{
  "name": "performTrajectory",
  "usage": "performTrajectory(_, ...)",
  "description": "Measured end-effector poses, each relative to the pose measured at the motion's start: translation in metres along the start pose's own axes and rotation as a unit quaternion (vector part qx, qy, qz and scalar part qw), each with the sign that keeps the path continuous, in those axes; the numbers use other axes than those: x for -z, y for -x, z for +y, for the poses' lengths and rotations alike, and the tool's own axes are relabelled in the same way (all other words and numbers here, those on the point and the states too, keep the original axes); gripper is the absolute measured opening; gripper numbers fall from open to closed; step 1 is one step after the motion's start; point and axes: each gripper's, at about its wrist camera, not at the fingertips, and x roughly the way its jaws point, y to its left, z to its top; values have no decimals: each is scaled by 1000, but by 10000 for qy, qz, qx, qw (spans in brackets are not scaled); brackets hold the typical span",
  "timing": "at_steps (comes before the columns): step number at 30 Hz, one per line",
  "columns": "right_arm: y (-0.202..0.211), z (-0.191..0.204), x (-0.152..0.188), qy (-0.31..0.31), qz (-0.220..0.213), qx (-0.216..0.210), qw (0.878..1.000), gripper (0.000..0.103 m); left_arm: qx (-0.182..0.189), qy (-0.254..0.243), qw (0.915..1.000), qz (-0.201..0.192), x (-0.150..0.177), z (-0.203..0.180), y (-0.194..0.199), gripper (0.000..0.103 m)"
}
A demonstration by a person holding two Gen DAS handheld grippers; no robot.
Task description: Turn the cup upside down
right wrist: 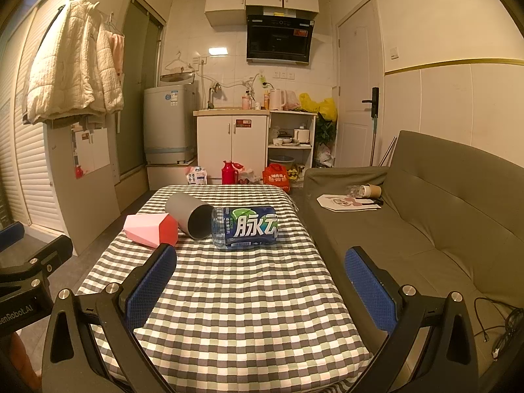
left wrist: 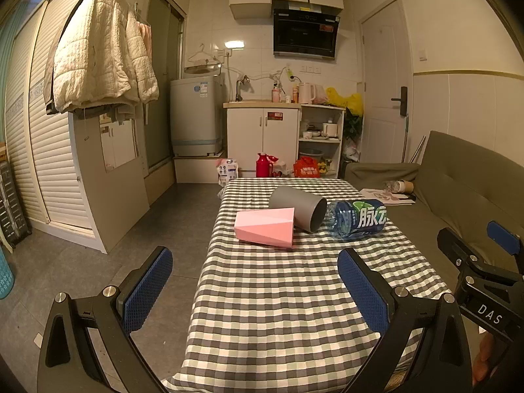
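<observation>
A grey cup (left wrist: 299, 208) lies on its side on the checked tablecloth, its mouth toward me and to the right; it also shows in the right wrist view (right wrist: 191, 214). A pink faceted cup (left wrist: 265, 227) lies on its side just left of it, also seen in the right wrist view (right wrist: 151, 229). My left gripper (left wrist: 255, 290) is open and empty over the table's near half. My right gripper (right wrist: 260, 290) is open and empty, also short of the cups. The right gripper appears at the right edge of the left wrist view (left wrist: 475, 255).
A blue-labelled water bottle (right wrist: 246, 227) lies on its side against the grey cup's right. The table (right wrist: 229, 311) has a sofa (right wrist: 425, 222) along its right and grey floor (left wrist: 157, 229) on its left. Kitchen cabinets stand beyond the far edge.
</observation>
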Motion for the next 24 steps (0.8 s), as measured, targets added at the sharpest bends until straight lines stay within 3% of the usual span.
performTrajectory(24,0,2,-2,3,13,-1,10000,103,5,5,10000,0,0,1,0,103)
